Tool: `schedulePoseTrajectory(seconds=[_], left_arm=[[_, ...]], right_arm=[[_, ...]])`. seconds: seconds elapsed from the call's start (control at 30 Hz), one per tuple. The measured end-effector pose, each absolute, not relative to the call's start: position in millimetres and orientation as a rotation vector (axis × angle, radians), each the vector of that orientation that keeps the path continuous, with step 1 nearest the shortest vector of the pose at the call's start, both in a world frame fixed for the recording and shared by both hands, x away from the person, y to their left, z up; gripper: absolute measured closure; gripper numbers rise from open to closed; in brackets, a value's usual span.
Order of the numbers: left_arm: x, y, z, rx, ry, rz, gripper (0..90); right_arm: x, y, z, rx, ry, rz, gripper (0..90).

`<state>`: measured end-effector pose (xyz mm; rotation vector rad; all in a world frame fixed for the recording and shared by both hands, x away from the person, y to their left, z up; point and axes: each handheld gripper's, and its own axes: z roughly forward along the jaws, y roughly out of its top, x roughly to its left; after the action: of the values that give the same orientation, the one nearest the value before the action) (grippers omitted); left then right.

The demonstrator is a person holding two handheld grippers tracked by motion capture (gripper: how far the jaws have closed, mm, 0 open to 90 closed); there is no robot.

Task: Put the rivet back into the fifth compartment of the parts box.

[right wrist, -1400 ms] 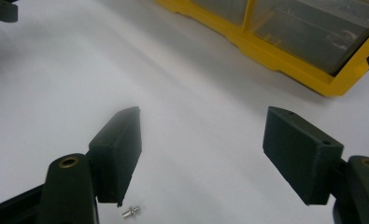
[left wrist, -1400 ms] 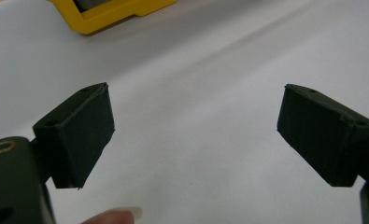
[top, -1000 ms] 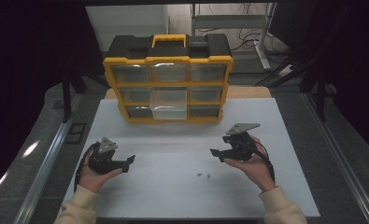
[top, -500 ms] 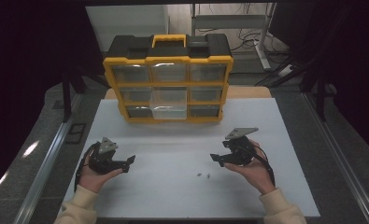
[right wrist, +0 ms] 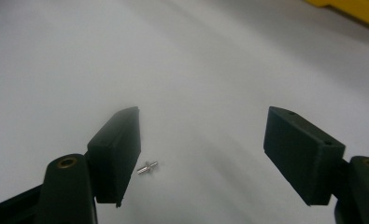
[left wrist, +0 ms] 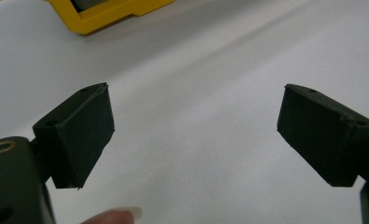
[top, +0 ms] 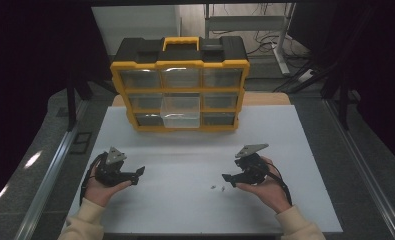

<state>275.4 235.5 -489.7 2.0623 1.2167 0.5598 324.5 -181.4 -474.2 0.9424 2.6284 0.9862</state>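
Your white table [top: 185, 210] is evenly lit from above, while the room around it falls into near black. A glare patch shines on the floor at left. Soft shadows sit under the yellow organizer [top: 180, 90]. In both gripper views the near black jaws are soft, slightly blurred.

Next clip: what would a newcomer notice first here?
The yellow-and-black organizer at the table's far edge, with one clear drawer pulled out at its lower middle. Nearer, a hand holds each open claw low over the white table: left claw, right claw. Tiny metal screws lie just ahead of the right claw.
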Motion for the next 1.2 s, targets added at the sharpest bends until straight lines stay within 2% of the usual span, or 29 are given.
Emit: schedulePoseTrajectory(seconds=[0.9,1.17,1.2], left_arm=[[275,235,-490,2.062,1.215,0.560,11.5],[275,236,-490,2.063,1.215,0.560,11.5],[275,235,-490,2.066,1.213,0.560,11.5]], right_arm=[[313,-160,-504,0.824,2.780,0.824,28.1],[309,-154,-508,0.766,2.808,0.783,34.1],[309,-153,-509,0.751,2.811,0.774,36.9]])
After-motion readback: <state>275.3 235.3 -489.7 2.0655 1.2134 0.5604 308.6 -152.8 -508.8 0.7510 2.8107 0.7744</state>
